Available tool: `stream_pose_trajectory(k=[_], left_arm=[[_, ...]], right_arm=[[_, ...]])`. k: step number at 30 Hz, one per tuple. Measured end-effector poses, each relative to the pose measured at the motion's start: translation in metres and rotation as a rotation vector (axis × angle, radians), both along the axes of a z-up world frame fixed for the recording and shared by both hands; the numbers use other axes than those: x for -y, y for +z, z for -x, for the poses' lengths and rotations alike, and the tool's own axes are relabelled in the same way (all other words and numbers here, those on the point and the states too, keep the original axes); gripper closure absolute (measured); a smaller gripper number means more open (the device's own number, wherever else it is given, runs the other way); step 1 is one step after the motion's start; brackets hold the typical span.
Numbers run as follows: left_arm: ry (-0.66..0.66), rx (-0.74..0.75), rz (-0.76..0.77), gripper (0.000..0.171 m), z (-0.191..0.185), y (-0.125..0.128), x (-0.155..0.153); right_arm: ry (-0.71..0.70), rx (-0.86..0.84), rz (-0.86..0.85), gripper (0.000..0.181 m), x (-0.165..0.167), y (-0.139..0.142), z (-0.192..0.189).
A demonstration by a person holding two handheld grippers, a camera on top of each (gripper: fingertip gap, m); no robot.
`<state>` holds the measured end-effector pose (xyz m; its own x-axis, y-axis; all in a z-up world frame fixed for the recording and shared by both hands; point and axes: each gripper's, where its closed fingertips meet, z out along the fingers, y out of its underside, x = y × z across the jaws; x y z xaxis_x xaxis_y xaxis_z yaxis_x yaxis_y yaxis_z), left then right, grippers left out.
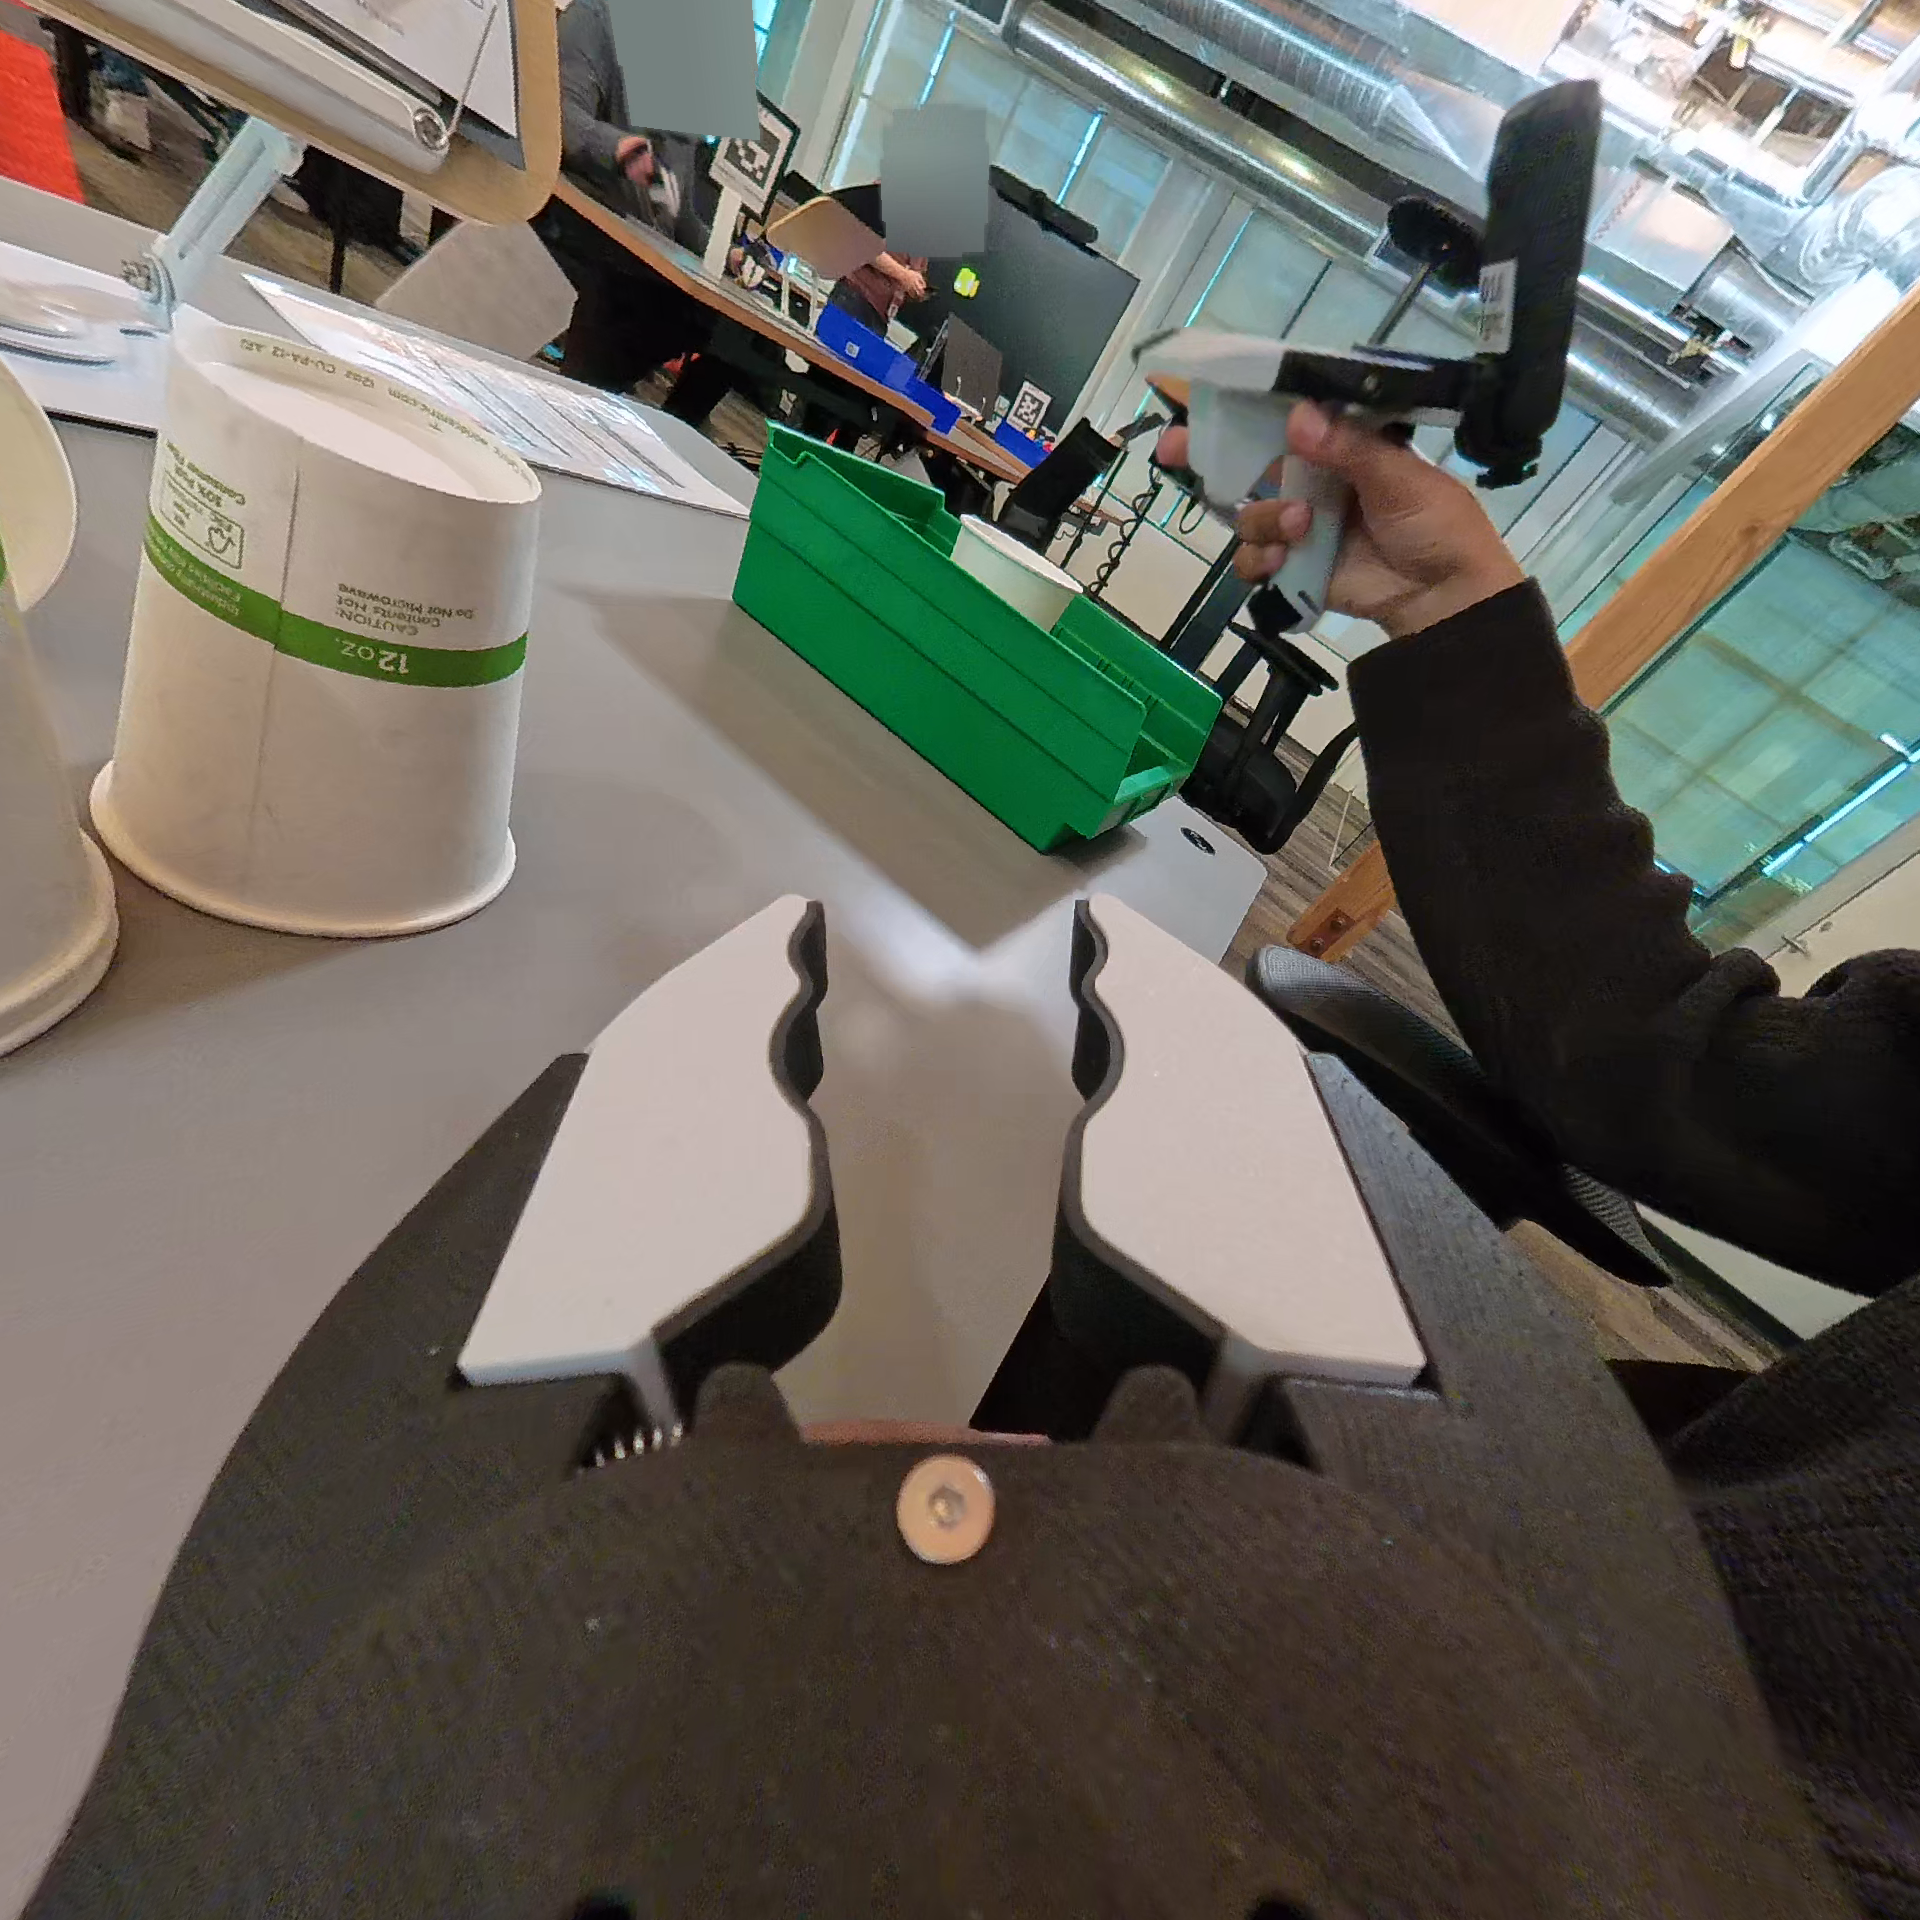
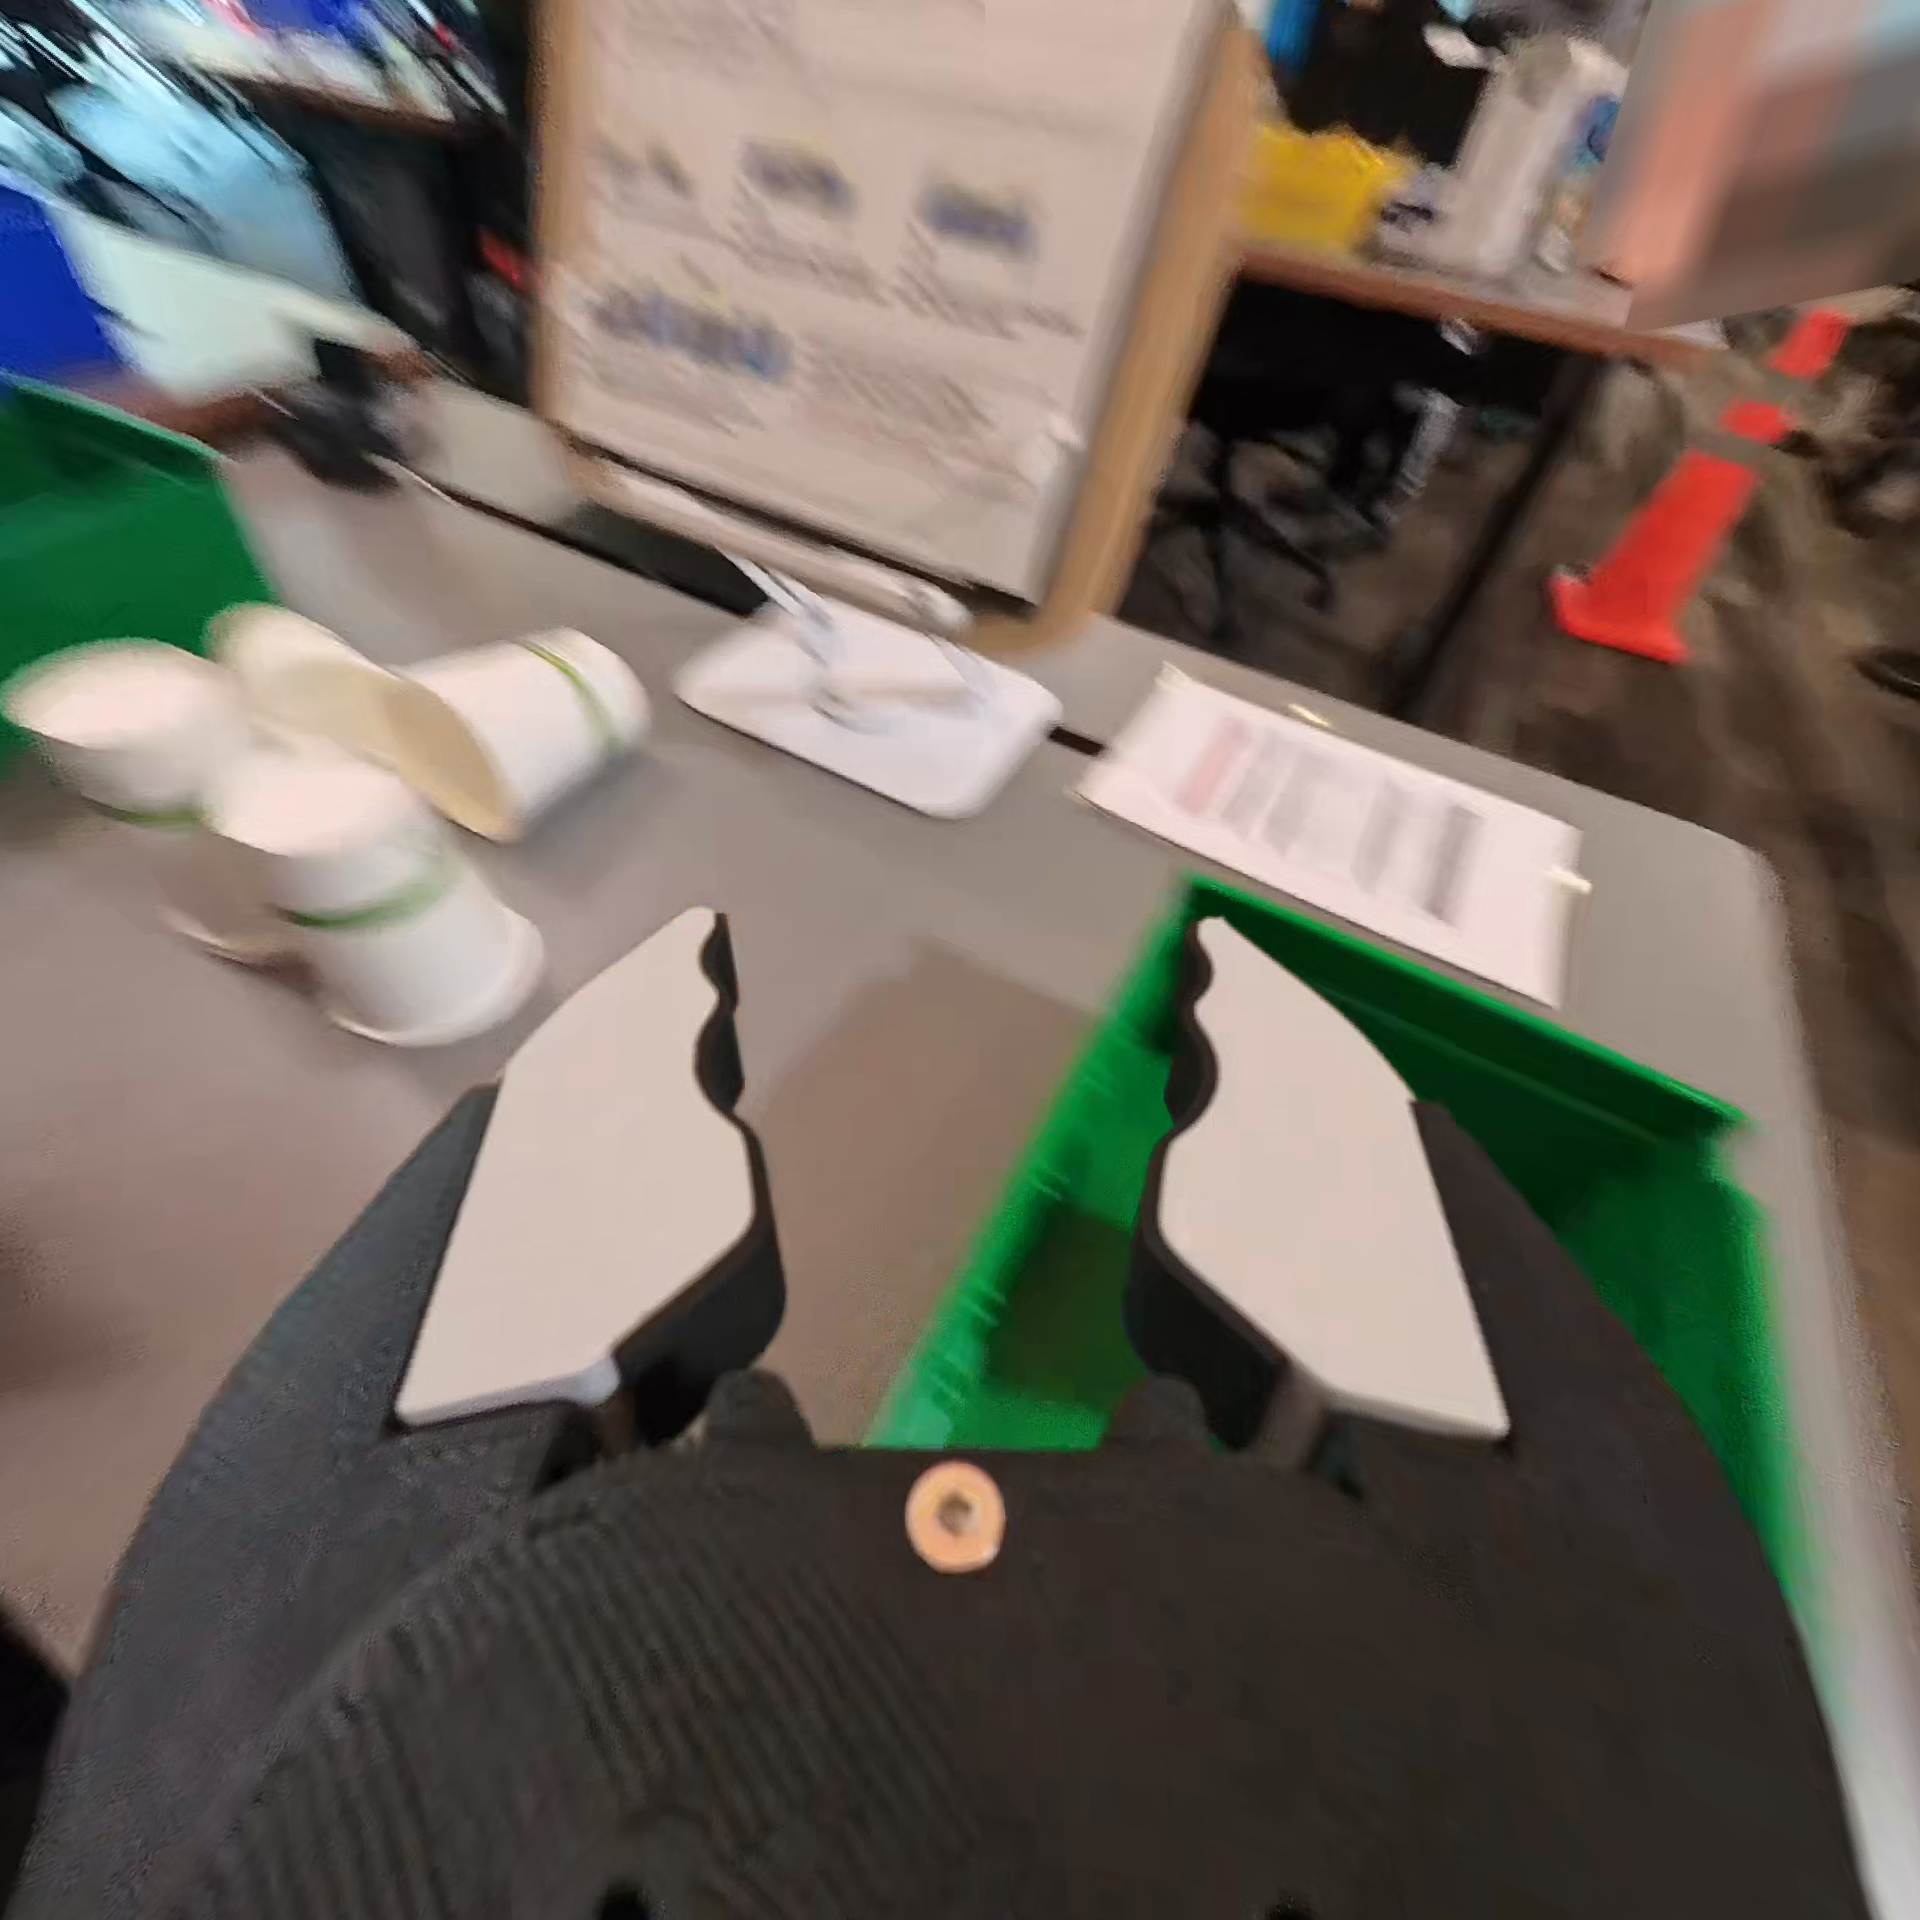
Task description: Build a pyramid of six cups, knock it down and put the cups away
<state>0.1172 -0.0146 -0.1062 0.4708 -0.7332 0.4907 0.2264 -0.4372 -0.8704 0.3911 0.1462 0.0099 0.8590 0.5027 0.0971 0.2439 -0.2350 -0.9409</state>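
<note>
Grey table (image 1: 644,790): cups (image 1: 312,665), green bin (image 1: 935,665), papers (image 2: 1340,821).

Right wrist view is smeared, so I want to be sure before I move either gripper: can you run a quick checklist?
1. Left gripper open and empty: ok, nothing between the fingers.
2. Right gripper open and empty: ok, held above the near end of a green bin.
3. Right view sharp enough for aiming: not ok, motion blur.
4. Cups standing: not ok, one paper cup lies on its side; the inverted cup near the left gripper stands mouth down.
5. Cup already in the green bin: ok, one cup sits inside.
6. Cups nested or stuck together: cannot tell.
</note>
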Motion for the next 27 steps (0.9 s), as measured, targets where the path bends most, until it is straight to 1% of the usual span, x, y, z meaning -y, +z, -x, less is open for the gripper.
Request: stream_pose_trajectory(k=[2,3,5,6,10,12,14,16,18,19,22,24,26,27], left_arm=[[0.000,0.002,-0.003,0.126,-0.001,0.001,-0.001],[0.000,-0.001,-0.004,0.126,-0.002,0.001,-0.002],[-0.005,-0.008,-0.005,0.126,-0.003,0.000,-0.003],[-0.009,-0.010,-0.004,0.126,-0.004,-0.001,-0.004],[-0.011,-0.017,0.003,0.126,-0.005,-0.002,-0.004],[-0.004,-0.016,0.003,0.127,-0.003,-0.003,-0.005],[0.003,-0.014,0.011,0.127,-0.001,-0.004,-0.006],[0.008,-0.017,0.024,0.127,0.001,-0.007,-0.008],[0.021,-0.020,0.041,0.127,0.005,-0.010,-0.006],[0.031,-0.017,0.045,0.127,0.009,-0.010,-0.003],[0.086,-0.012,0.029,0.127,0.022,-0.006,0.004],[0.129,-0.022,0.022,0.127,0.032,-0.006,0.006],[0.155,-0.025,0.030,0.127,0.038,-0.008,0.008],[0.164,-0.026,0.034,0.127,0.041,-0.009,0.009]], right_arm=[[0.137,-0.161,-0.035,0.102,0.010,0.010,0.055],[0.193,-0.236,-0.043,0.103,0.015,0.010,0.080],[0.268,-0.338,-0.045,0.102,0.024,0.000,0.124],[0.286,-0.356,-0.054,0.101,0.027,-0.010,0.142],[0.288,-0.270,-0.127,0.102,0.035,-0.065,0.197],[0.295,-0.255,-0.120,0.102,0.041,-0.091,0.222],[0.323,-0.219,-0.099,0.097,0.047,-0.108,0.248],[0.314,-0.121,-0.172,0.093,0.044,-0.110,0.261],[0.310,-0.108,-0.230,0.095,0.040,-0.107,0.266],[0.319,-0.120,-0.214,0.094,0.037,-0.109,0.268],[0.311,-0.154,-0.081,0.088,0.020,-0.127,0.274],[0.298,-0.132,0.000,0.083,0.009,-0.142,0.277],[0.312,-0.119,0.035,0.084,0.003,-0.147,0.283],[0.307,-0.117,0.033,0.088,0.000,-0.147,0.284]])
